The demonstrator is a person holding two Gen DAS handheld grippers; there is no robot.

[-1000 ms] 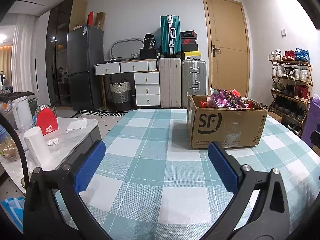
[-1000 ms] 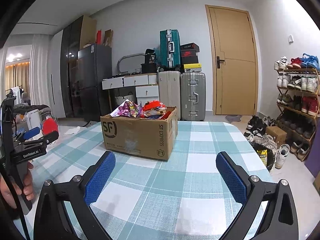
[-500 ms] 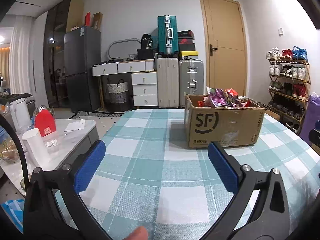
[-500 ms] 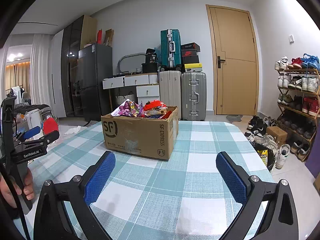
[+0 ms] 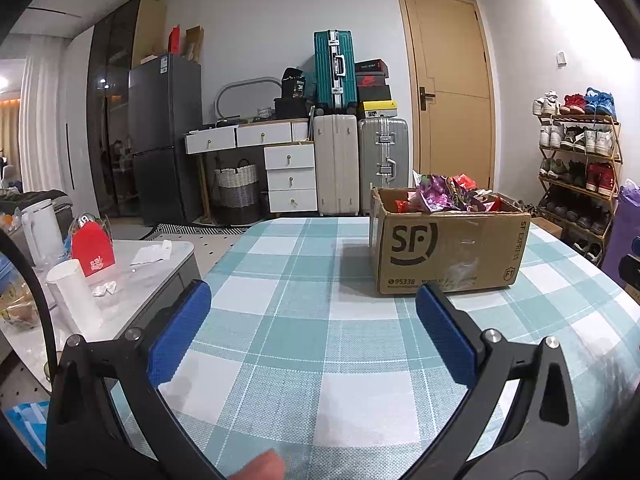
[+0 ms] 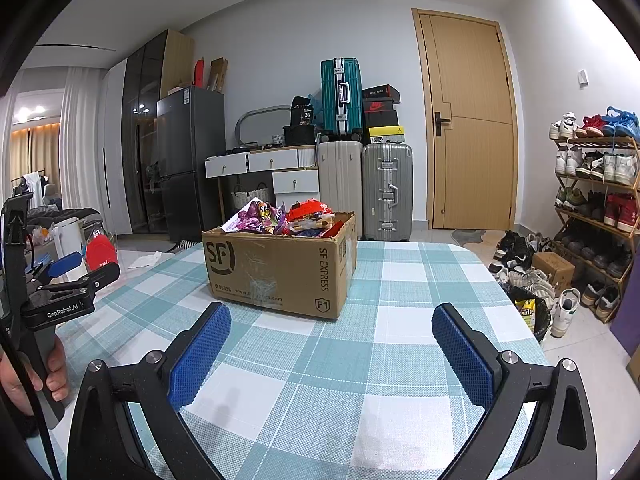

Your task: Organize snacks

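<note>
both views barely shift; left tongs (image 5: 312, 332) dipped a touch, box (image 5: 448, 248) riding higher in view. both pairs gape wide, empty, over the table (image 6: 400, 280). snacks (image 6: 280, 218) heaped in the box, at one o'clock from the left, eleven o'clock from the right tongs (image 6: 330, 344). box's long side faces both; neither looks clearly nearer.

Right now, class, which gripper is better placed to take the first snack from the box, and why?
Probably the right gripper: open, with the cardboard box almost straight ahead. The left gripper, also open, has it off to its right.
</note>
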